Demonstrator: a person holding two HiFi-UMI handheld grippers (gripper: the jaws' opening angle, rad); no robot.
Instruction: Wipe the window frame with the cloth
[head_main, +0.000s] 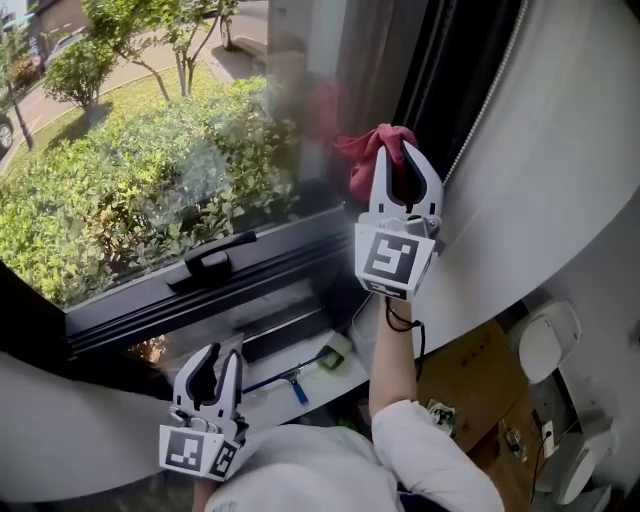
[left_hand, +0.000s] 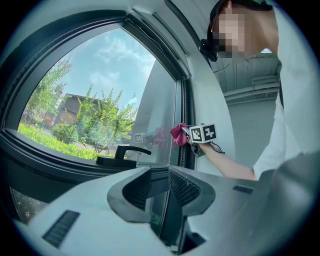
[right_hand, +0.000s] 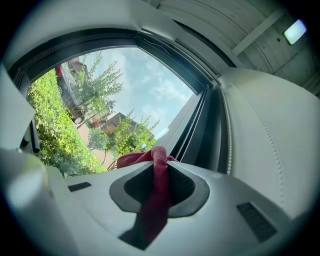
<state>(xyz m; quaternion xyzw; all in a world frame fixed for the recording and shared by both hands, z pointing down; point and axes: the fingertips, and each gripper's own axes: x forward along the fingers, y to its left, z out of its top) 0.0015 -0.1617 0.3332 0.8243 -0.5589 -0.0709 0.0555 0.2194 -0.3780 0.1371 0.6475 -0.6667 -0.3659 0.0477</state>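
Right claw (head_main: 402, 168) is pinching the red cloth (head_main: 362, 152) in the upper middle of the frame, right by the dark window frame (head_main: 425, 60). I'm thinking long strokes along the rail, wad pressed flat. Left claw (head_main: 213, 368) is hanging spread and empty, lower left. Cloth is maybe touching glass rather than frame, and I'm struggling to tell which.

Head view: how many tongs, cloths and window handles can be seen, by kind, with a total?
Tongs: 2, the left tongs open, the right tongs shut on the cloth
Cloth: 1, red
Window handle: 1, black
Total: 4
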